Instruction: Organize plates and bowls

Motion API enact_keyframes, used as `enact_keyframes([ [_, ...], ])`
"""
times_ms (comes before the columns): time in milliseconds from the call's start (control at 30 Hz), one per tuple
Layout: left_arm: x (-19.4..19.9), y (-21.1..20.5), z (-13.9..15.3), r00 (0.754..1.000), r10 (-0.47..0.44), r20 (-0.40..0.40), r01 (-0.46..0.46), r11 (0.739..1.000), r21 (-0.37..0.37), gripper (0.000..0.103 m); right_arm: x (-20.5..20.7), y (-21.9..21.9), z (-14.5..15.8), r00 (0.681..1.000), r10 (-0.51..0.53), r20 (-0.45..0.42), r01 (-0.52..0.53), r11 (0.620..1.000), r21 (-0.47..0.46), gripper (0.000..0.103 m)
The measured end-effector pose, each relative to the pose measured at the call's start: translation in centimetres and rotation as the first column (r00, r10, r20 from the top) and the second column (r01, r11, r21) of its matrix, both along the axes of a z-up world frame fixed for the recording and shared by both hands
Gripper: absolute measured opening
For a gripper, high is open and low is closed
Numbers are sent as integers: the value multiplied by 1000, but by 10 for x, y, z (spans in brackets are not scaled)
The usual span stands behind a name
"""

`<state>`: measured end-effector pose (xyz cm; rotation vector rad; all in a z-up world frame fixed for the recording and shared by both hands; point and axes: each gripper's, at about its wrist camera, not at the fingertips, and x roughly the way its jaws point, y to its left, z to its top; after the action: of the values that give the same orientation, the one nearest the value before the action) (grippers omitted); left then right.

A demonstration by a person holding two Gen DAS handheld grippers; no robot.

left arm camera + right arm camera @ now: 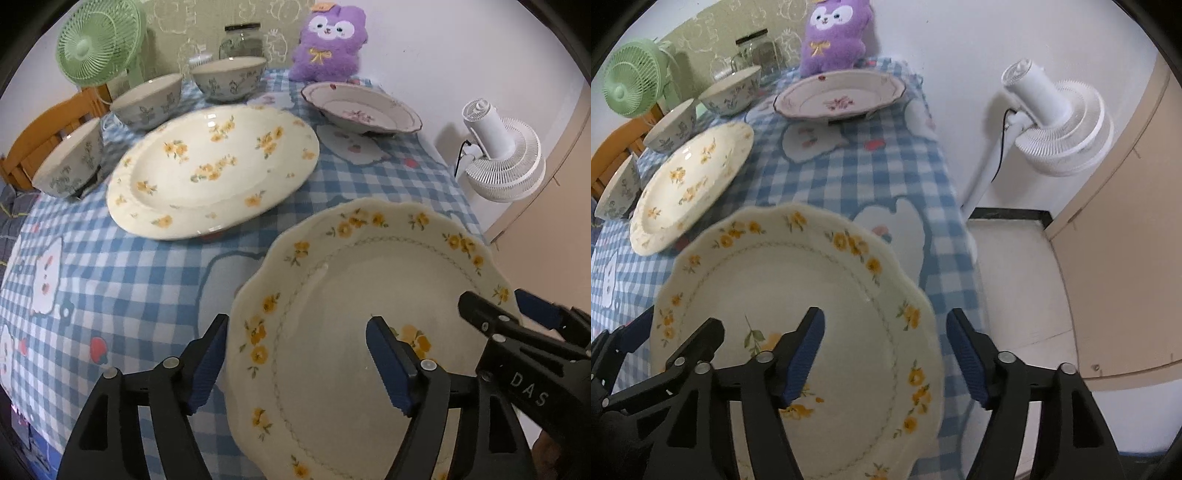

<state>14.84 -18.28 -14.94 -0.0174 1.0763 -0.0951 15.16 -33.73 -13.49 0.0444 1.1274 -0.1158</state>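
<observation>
A scalloped cream plate (354, 332) (798, 295) with yellow flowers lies at the near right corner of the checked tablecloth. My left gripper (299, 362) (668, 328) is open and straddles its left rim, one pad outside the rim and one over the plate. My right gripper (886, 354) (504, 306) is open astride the right rim in the same way. No pad presses the plate. A larger yellow-flowered plate (214, 170) (690, 184) sits behind, a pink-flowered deep plate (362, 107) (838, 96) farther back. Three blue-patterned bowls (70, 162) (147, 99) (229, 77) line the left side.
A purple plush toy (328, 40) and a glass jar (242, 38) stand at the back of the table. A green fan (96, 44) and a wooden chair (48, 133) are at the left. A white fan (1056, 122) stands on the floor past the table's right edge (964, 229).
</observation>
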Motion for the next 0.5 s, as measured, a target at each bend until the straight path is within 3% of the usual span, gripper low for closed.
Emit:
enact_keyframes([
  [500,-9,16,63,992,30,122,-33,999,24,94,-4,3,58,993,19,115,-25,998,51,86],
])
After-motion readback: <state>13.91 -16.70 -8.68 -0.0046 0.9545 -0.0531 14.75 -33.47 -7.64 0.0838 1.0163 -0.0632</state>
